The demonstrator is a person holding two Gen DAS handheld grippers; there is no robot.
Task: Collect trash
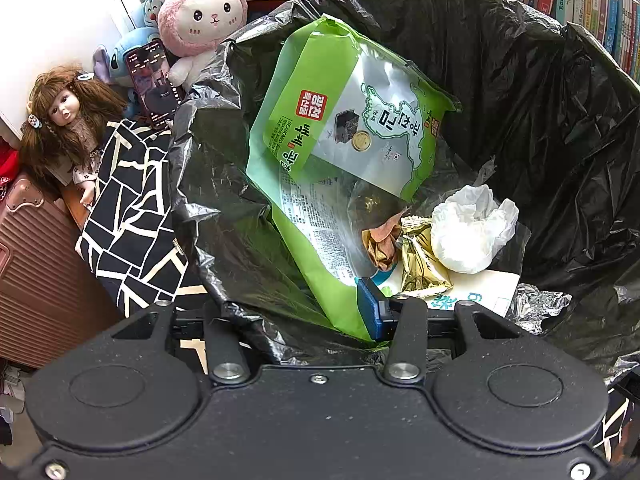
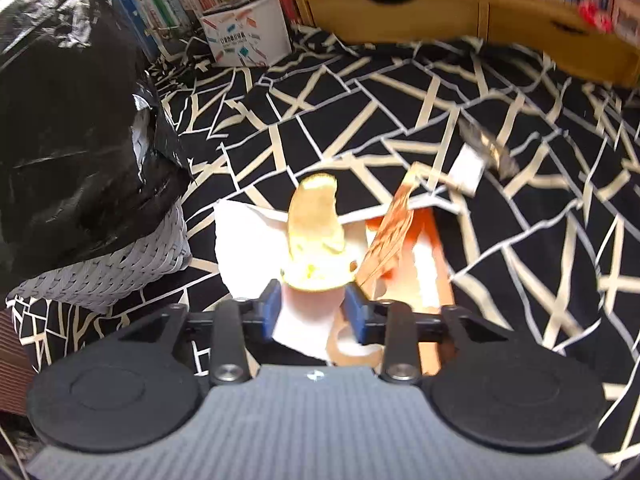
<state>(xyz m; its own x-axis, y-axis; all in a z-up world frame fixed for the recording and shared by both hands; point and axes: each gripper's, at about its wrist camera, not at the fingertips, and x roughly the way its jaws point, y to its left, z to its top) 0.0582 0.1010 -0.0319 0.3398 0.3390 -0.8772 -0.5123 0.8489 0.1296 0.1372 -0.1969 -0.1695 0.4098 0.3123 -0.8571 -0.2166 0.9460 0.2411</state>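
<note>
In the left wrist view a bin lined with a black trash bag [image 1: 540, 100] fills the frame. It holds a green seaweed packet [image 1: 340, 120], a crumpled white tissue [image 1: 472, 228] and a gold wrapper [image 1: 420, 264]. My left gripper [image 1: 300, 316] is shut on the bag's near rim; only one blue pad [image 1: 374, 314] shows. In the right wrist view a banana peel [image 2: 316, 232] lies on white paper [image 2: 244, 248] beside an orange wrapper [image 2: 420, 256]. My right gripper [image 2: 314, 308] is open, its blue pads flanking the peel's near end.
The bagged woven bin [image 2: 120, 268] stands left of the peel on black-and-cream patterned cloth [image 2: 400, 112]. A small white scrap with foil [image 2: 468, 168] lies farther right. A wooden drawer unit [image 2: 460, 12], a white box [image 2: 248, 32], a doll [image 1: 64, 116], plush toys [image 1: 200, 20] and a suitcase [image 1: 36, 260] surround.
</note>
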